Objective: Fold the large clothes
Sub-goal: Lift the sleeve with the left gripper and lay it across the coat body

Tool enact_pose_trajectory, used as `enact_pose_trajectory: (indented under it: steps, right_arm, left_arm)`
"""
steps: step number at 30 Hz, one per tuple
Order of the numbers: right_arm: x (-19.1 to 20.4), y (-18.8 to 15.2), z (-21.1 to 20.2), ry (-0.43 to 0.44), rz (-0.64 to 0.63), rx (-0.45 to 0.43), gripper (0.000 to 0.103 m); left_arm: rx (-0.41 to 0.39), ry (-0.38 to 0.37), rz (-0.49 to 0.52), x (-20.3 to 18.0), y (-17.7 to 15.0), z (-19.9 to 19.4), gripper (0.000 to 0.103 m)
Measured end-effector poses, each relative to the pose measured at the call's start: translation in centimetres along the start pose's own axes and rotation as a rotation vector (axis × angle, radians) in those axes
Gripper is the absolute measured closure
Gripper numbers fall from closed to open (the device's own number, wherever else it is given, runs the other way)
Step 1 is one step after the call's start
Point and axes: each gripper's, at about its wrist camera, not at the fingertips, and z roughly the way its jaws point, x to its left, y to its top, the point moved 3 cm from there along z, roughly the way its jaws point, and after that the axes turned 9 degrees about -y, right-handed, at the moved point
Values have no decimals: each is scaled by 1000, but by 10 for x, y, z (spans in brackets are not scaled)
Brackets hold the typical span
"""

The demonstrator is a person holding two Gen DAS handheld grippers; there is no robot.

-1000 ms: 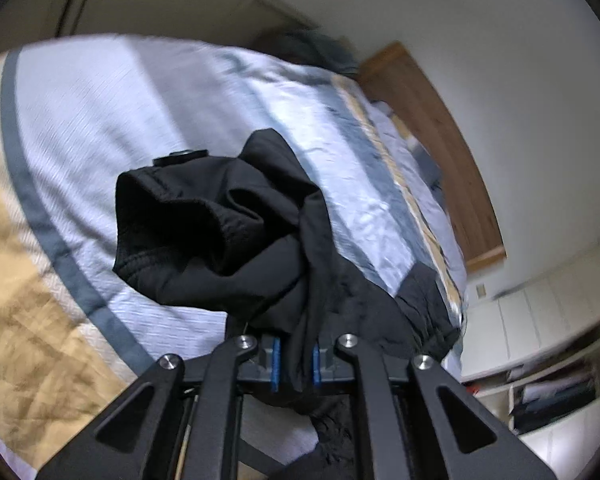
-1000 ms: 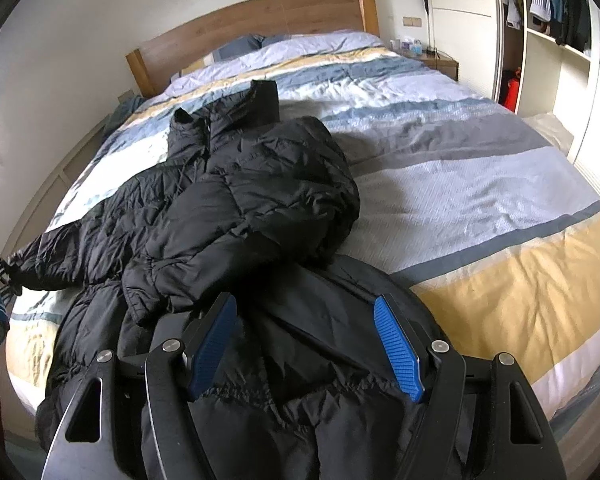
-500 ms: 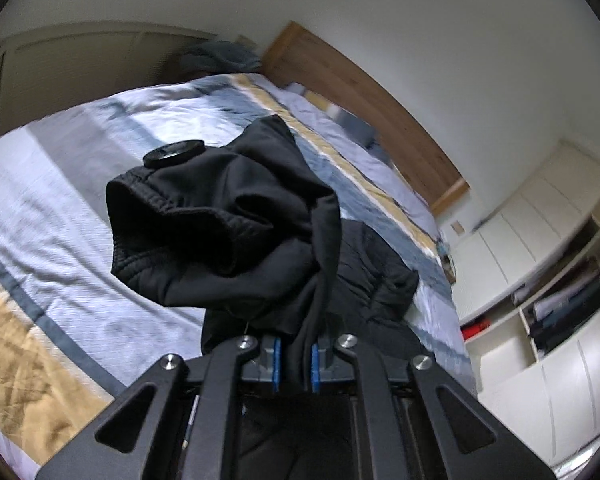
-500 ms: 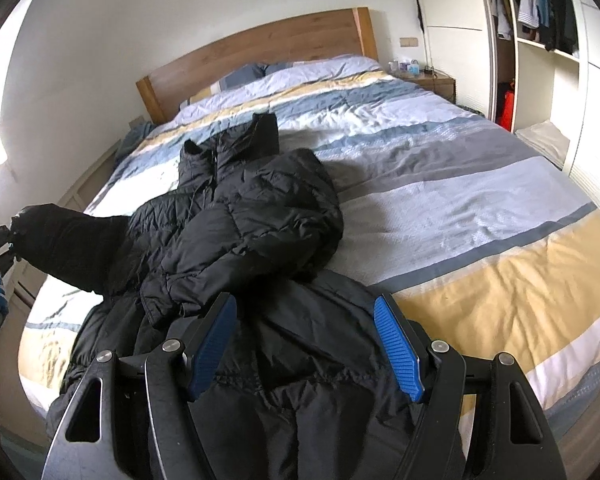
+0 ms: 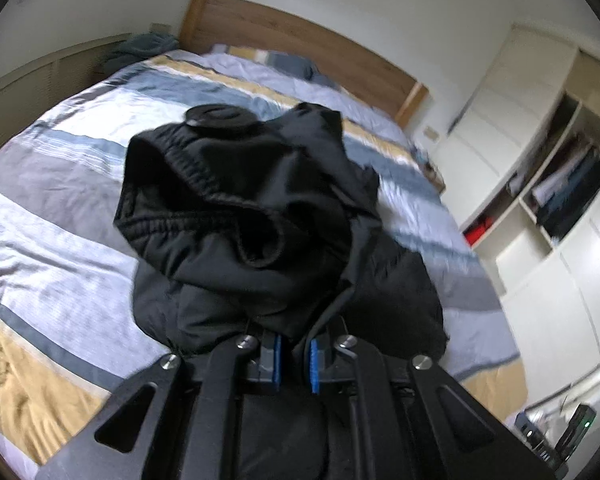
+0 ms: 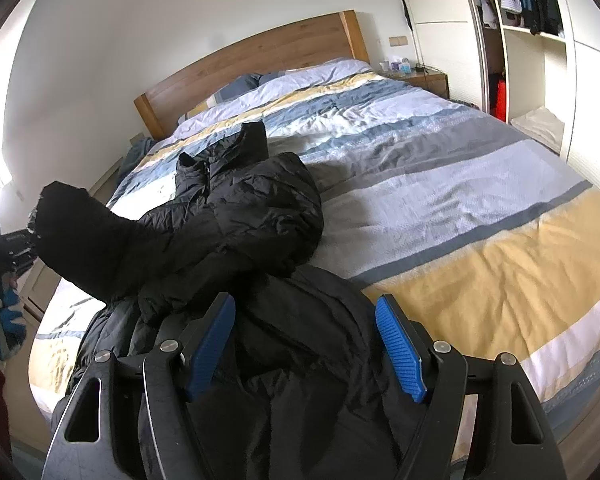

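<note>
A black puffer jacket (image 6: 236, 232) lies crumpled on the striped bed (image 6: 460, 184), collar toward the headboard. My left gripper (image 5: 294, 360) is shut on the jacket's sleeve (image 5: 240, 208), whose elastic cuff hangs open in front of the camera. In the right wrist view that sleeve (image 6: 84, 240) is held up off the bed at the left, with the left gripper (image 6: 8, 248) behind it. My right gripper (image 6: 308, 344) is open and empty, hovering just above the jacket's lower hem, blue pads apart.
A wooden headboard (image 6: 260, 60) and pillows at the far end. An open wardrobe (image 6: 532, 32) with hanging clothes stands to the right, with a nightstand (image 6: 424, 78) beside the bed. A low wall panel (image 5: 40, 80) runs along the bed's left side.
My left gripper has lifted the sleeve off the bed and swung it toward the jacket's body, turning to face the headboard. The right gripper has stayed open, shifting slightly back.
</note>
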Motion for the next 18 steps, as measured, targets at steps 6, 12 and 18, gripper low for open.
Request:
enact_pose_trajectory:
  steps: [6,12,18]
  right_arm:
    - [-19,-13,3,-2,26,19,30]
    - [-36,-21,8,-13,59,34,30]
    - [-44,-28,15,-20,90,50,30]
  left_arm:
    - [68,19,60,-30,-36,34,94]
    - [146,40,71,-31,-69,63,94]
    - [202,57,72,-31,-85,82,94]
